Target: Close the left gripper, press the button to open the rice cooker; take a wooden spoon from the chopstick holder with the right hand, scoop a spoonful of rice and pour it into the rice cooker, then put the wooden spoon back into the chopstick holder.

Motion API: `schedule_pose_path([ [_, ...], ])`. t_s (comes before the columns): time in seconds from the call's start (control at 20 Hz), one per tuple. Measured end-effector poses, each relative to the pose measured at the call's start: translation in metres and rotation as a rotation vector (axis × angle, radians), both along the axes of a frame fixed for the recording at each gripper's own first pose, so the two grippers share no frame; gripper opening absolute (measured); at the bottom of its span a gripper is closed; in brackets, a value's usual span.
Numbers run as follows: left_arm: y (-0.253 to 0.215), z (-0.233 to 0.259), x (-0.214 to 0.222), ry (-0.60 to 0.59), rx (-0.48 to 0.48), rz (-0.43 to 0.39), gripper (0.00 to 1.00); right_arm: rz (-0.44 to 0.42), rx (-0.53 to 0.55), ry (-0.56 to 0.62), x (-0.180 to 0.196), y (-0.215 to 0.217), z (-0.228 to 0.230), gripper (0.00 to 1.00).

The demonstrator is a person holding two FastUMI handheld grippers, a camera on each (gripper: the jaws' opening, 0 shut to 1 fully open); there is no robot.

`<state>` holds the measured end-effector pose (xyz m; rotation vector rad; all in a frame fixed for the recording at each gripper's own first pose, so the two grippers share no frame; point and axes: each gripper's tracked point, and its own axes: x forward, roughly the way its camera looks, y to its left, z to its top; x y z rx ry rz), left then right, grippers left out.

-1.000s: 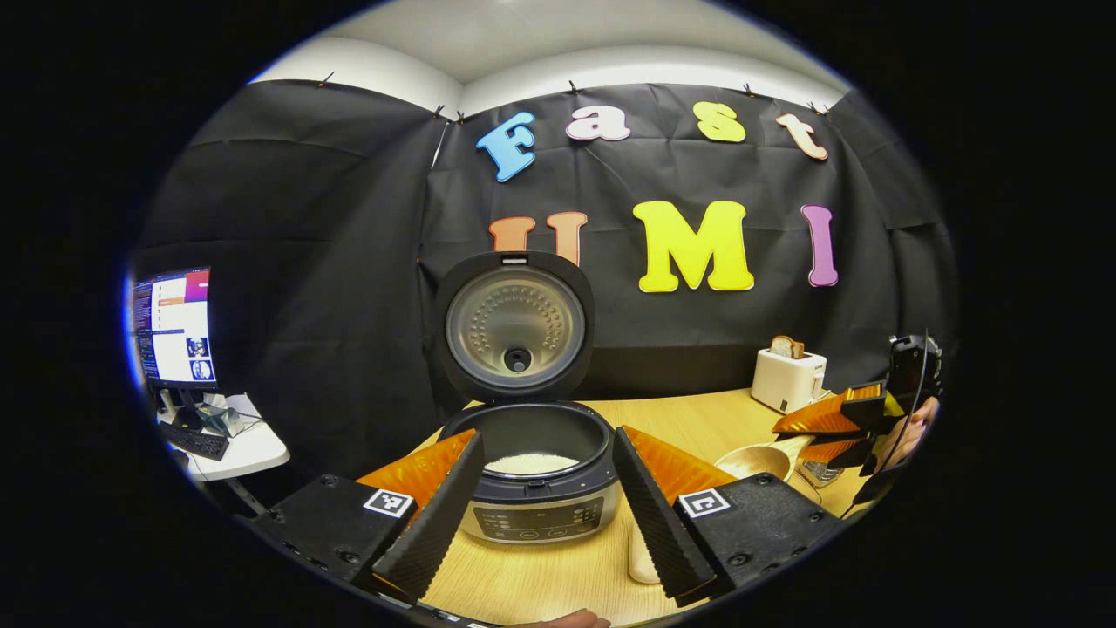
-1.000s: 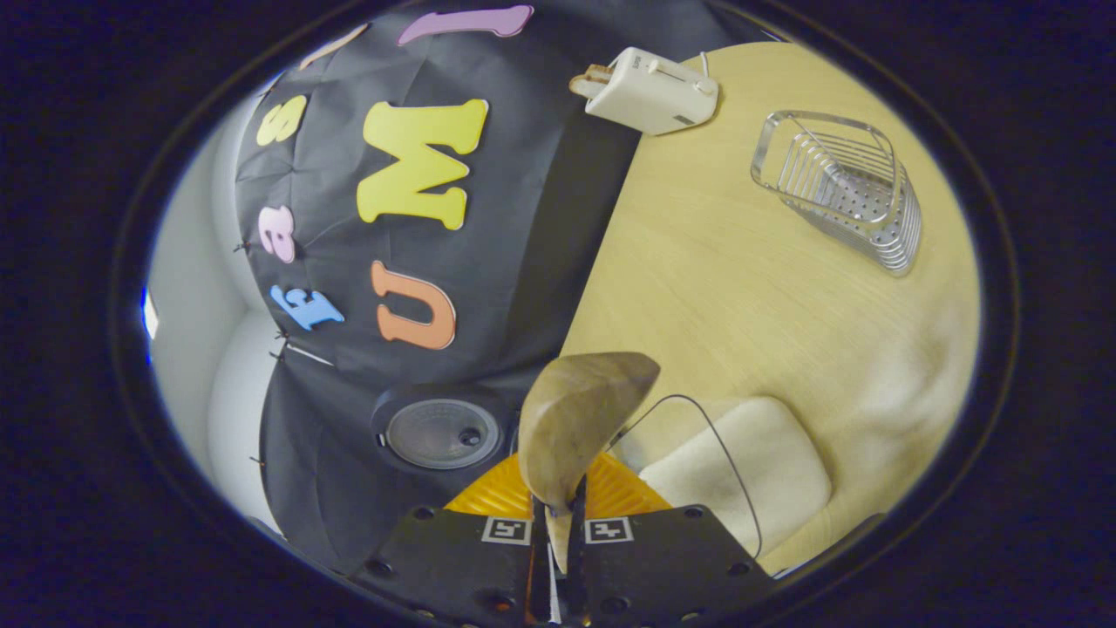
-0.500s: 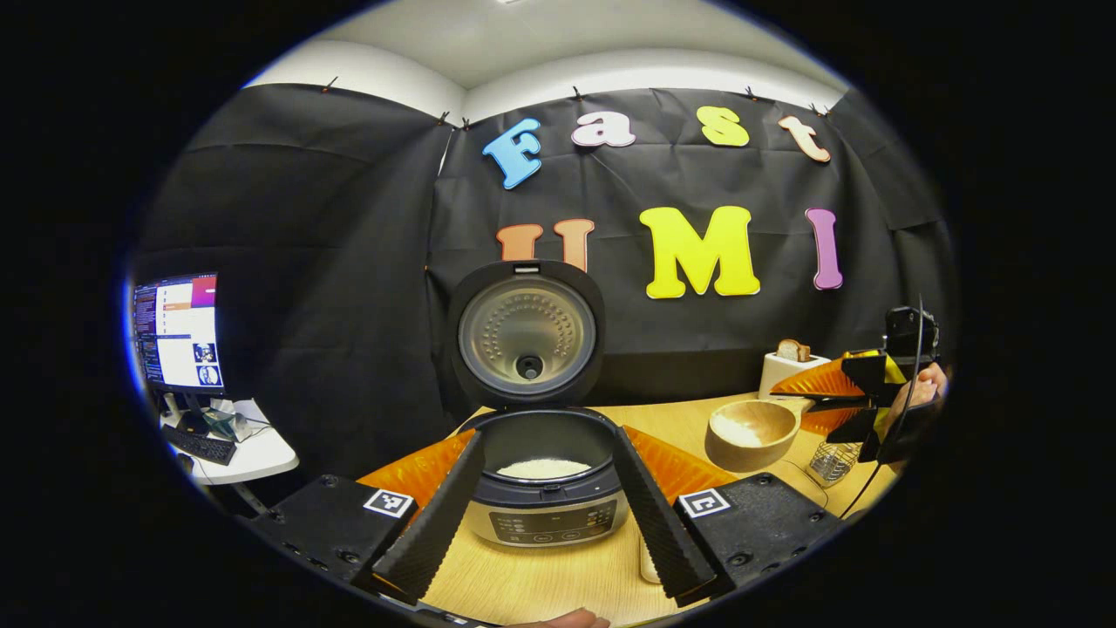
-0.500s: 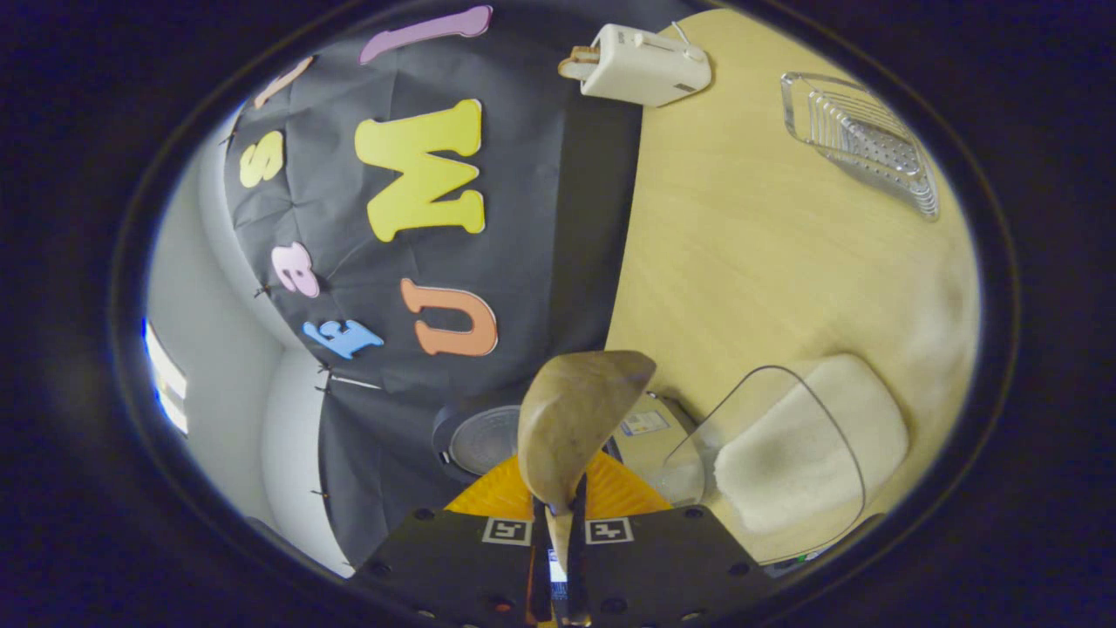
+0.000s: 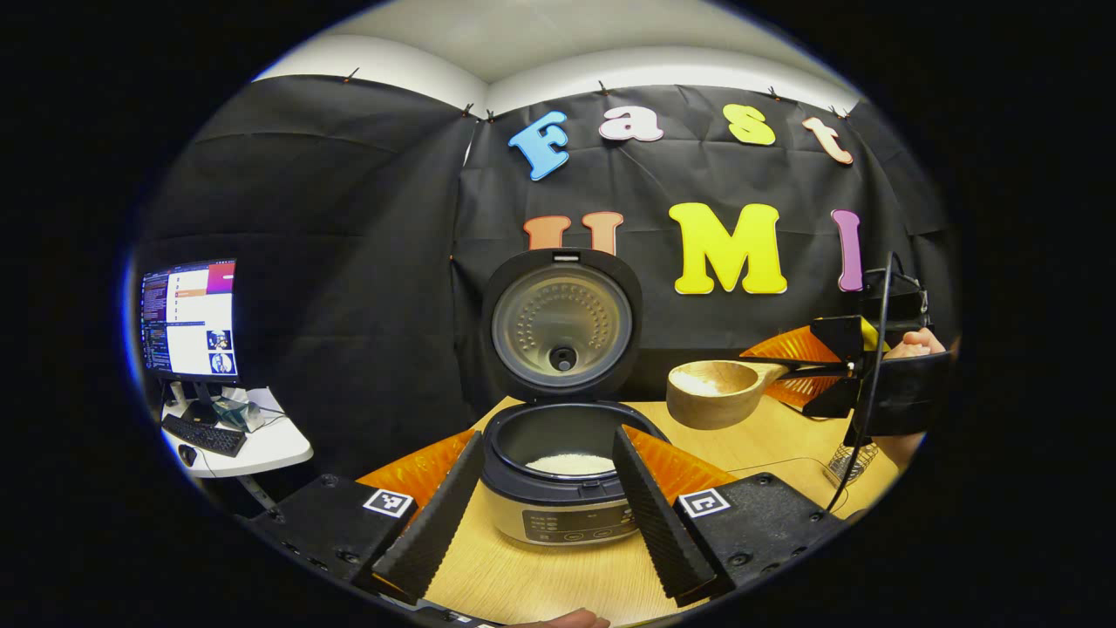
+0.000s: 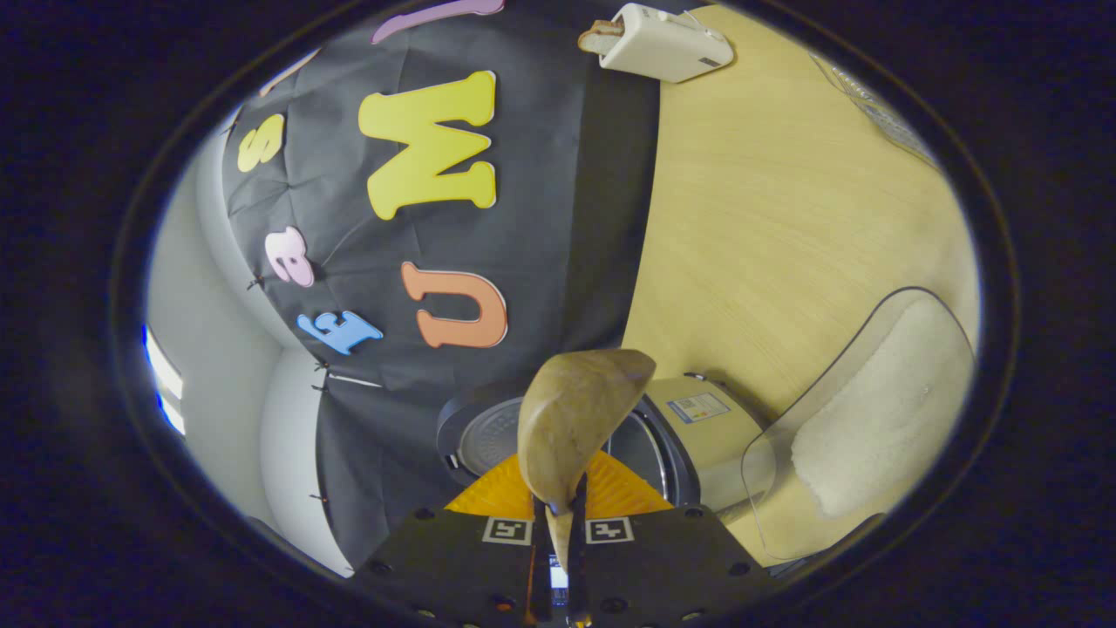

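Raised since the earlier frame: round-bowled wooden spoon (image 5: 717, 393), now level with the cooker's upright lid rather than low by the worktop.

Left gripper view: left gripper (image 5: 547, 497), fingers spread apart, empty, framing the black-and-silver rice cooker (image 5: 562, 475), lid open, white rice inside. Right gripper (image 5: 806, 371) grips the spoon's handle; the rice-filled bowl hangs right of the cooker, above the pale wooden worktop (image 5: 558, 580).

Right gripper view: right gripper (image 6: 558, 528), fingers clamped on the spoon (image 6: 571, 419). Clear rice container (image 6: 872, 410) just beside the cooker (image 6: 697, 427). White toaster (image 6: 667, 42) far off.
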<state>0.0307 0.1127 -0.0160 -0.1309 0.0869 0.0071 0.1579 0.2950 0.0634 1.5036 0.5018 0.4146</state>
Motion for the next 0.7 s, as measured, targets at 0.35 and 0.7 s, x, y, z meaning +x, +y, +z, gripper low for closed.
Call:
schedule_pose_path([
  [0.35,0.025,-0.012,0.003,0.031,-0.035,0.046,0.95,-0.007,-0.119,0.020,0.033,0.059,0.002,0.07],
  [0.7,0.034,-0.021,0.005,0.054,-0.048,0.064,0.95,-0.027,-0.334,0.016,0.063,0.089,0.004,0.08],
])
